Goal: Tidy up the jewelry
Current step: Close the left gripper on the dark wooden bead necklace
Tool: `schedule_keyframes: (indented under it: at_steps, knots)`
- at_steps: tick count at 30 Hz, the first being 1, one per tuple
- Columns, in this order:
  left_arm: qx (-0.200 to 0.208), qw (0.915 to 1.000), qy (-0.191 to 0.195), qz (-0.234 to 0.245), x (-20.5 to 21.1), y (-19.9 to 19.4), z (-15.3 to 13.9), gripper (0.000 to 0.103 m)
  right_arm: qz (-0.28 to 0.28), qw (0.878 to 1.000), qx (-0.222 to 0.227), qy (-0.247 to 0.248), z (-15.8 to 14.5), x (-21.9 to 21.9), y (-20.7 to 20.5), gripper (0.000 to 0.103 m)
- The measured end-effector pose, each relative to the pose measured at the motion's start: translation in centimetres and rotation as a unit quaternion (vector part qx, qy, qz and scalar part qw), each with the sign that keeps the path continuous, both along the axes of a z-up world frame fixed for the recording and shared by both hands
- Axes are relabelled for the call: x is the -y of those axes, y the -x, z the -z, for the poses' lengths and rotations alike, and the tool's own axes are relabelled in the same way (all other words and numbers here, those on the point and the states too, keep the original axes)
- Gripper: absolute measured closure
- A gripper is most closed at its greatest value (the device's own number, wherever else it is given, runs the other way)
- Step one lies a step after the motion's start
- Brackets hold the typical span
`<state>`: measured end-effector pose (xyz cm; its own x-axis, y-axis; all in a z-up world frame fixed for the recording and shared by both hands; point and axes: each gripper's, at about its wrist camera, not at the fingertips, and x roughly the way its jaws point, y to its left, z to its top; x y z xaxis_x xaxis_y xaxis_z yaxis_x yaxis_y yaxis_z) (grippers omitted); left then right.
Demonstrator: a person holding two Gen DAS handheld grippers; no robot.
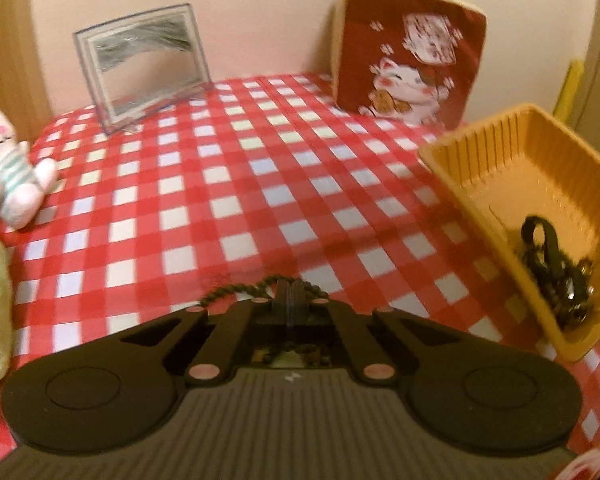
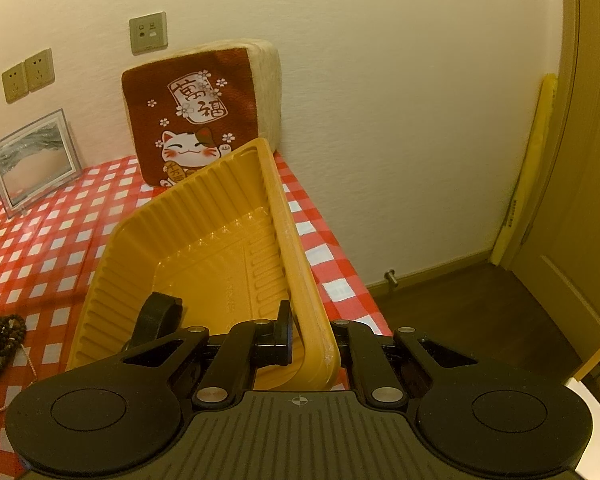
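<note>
Tilted tray [image 2: 204, 248], at 3 o'clock in the left view, is clamped at its rim by the right gripper [image 2: 300, 340]; jewelry inside could spill. Left gripper [image 1: 289, 292], at 6 o'clock, pinches a bead string [image 1: 236, 290], which may slip.

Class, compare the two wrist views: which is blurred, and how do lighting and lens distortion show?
Left wrist view: motion-smeared, red-and-white checked tablecloth and clear acrylic picture frame soft. Right wrist view: sharp, yellow ribbed plastic tray crisp, wooden door bowed by fisheye. Both: warm, dim indoor cast.

Cream wall [image 2: 380, 100], wood floor [image 2: 460, 312], door [image 2: 580, 240] perhaps ajar.
</note>
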<state>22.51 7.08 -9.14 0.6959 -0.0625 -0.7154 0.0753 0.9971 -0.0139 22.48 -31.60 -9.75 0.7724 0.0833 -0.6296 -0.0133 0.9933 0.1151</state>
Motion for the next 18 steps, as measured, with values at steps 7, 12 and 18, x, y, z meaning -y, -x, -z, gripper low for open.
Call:
schedule_keyframes:
  at_steps: [7, 12, 18]
  knots:
    - [-0.031, 0.9992, -0.002, -0.026, -1.5, 1.2, 0.8, 0.095, 0.0, 1.0, 0.0, -0.002, 0.0, 0.0, 0.1, 0.095]
    - [-0.05, 0.9987, 0.006, -0.008, -0.1, 2.0, 2.0, 0.09, 0.0, 1.0, 0.0, -0.003, 0.0, 0.0, 0.2, 0.095]
    - [-0.062, 0.998, 0.003, 0.008, 1.7, 1.1, 3.2, 0.086, -0.001, 1.0, 0.001, -0.003, 0.0, -0.1, 0.2, 0.095]
